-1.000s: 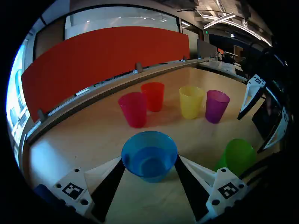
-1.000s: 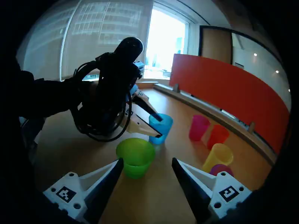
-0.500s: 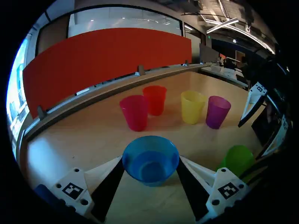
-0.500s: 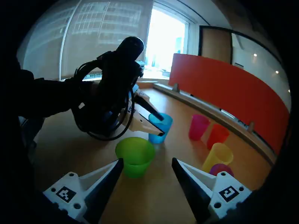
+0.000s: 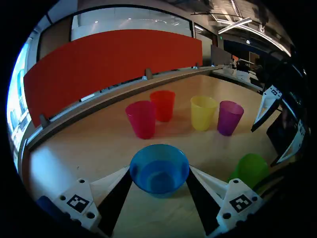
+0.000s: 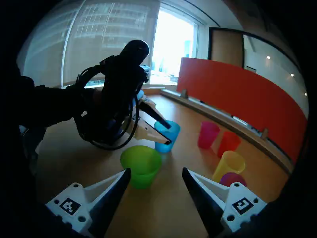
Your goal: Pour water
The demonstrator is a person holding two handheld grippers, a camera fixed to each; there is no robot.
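L gripper (image 5: 159, 168) was clamped on the blue cup (image 5: 159, 176), both fingers pressed vs. its sides. Cup was upright, mouth open toward the cam. Couldn't tell whether its base touched the counter (image 5: 79, 150).

R gripper (image 6: 155, 169) had its fingers spread apart w/ nothing btwn them. In left gripper view it sat off to the right of the blue cup, well apart.

Green cup (image 6: 140, 164) stood upright just beside the blue cup, ahead of R gripper's fingers and nearer the left one, not touched.

Beyond the blue cup, a loose row on the counter, all upright and well apart from it:
- pink cup (image 5: 141, 118)
- orange-red cup (image 5: 162, 104), just behind the pink
- yellow cup (image 5: 203, 112)
- purple cup (image 5: 229, 117)

Farther back from the blue cup, a red panel (image 5: 111, 59) ran along the counter's rear edge.
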